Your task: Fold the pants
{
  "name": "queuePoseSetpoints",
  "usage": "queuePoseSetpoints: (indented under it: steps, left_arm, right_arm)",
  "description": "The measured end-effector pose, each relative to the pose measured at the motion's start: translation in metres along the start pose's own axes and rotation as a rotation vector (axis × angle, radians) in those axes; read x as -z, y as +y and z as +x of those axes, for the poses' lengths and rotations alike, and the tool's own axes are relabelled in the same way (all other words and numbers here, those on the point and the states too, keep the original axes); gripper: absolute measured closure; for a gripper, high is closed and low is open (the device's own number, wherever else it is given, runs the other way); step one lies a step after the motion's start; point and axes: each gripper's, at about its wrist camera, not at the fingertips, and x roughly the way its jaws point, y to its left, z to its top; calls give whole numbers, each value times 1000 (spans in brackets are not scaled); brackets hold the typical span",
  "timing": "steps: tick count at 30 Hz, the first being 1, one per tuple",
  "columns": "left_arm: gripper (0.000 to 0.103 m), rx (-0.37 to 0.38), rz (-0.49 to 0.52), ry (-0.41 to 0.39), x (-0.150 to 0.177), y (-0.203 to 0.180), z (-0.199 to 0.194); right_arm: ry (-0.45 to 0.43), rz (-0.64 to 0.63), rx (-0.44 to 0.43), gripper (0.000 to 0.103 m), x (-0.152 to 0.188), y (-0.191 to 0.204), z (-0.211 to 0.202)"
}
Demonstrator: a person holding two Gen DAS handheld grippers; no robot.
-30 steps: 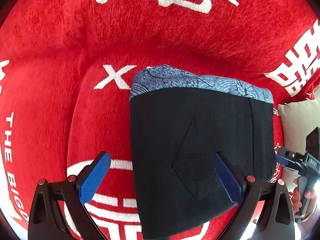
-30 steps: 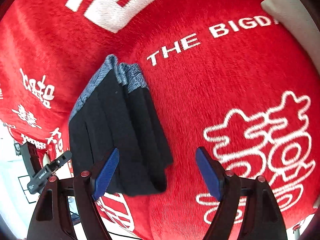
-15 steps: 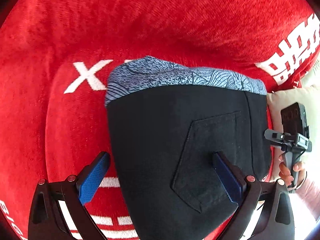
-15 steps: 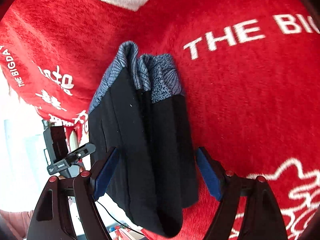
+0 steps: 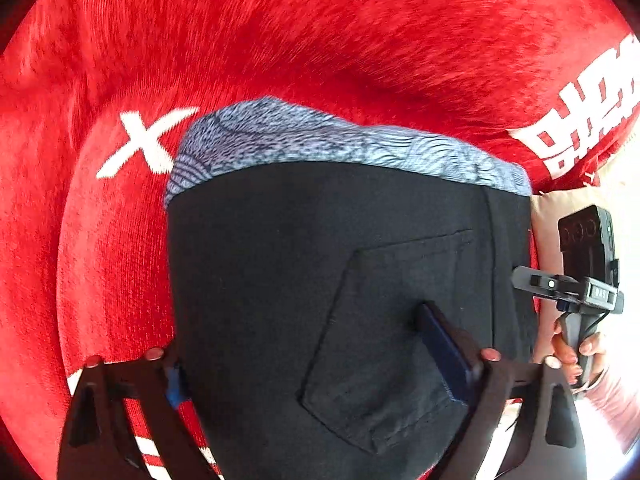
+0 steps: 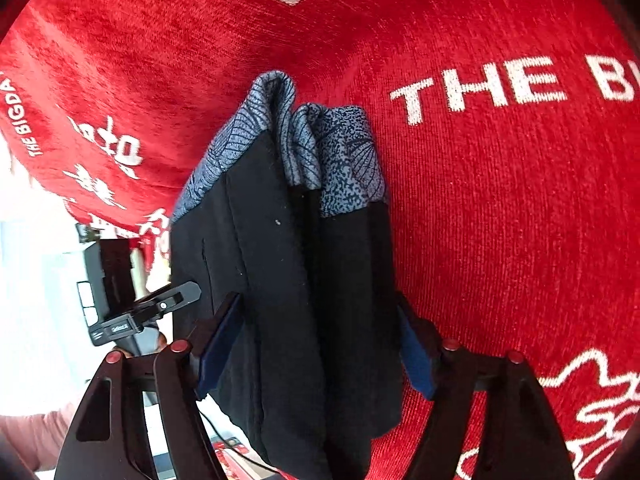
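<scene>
The red blanket (image 5: pixel 280 40) with white lettering lies under and beyond both pairs of fingers and blocks nothing. On it rest the black pants (image 5: pixel 288 280), already folded into a thick, soft, limp stack that would likely sag unless taken through all layers near the fold. The left gripper (image 5: pixel 316 356) and the right gripper (image 6: pixel 316 344) each stand spread, straddling the stack's near edge without pinching. The patterned waistband (image 6: pixel 348 168) lies beyond the fingertips.

Bright daylight blows out the lower corners, motion blur smears the red cloth (image 5: pixel 360 40), and fisheye edges darken.
</scene>
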Motion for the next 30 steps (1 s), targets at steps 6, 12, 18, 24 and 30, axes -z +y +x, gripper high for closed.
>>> queuePoseSetpoints:
  steps: [6, 12, 18, 24, 30]
  left_arm:
    - [33, 2, -2, -54, 6, -2, -15]
    - [44, 17, 10, -96, 9, -7, -41]
    - [45, 42, 29, -112, 18, -15, -70]
    - [45, 40, 51, -120, 49, -16, -101]
    - [45, 31, 27, -93, 94, -13, -109]
  right_arm:
    - [-16, -23, -11, 54, 4, 13, -6]
    - [-37, -3, -44, 58, 8, 20, -13]
    - [-32, -1, -68, 58, 22, 36, -24]
    - [-35, 2, -91, 58, 53, 51, -35]
    - [-11, 19, -88, 58, 100, 55, -30]
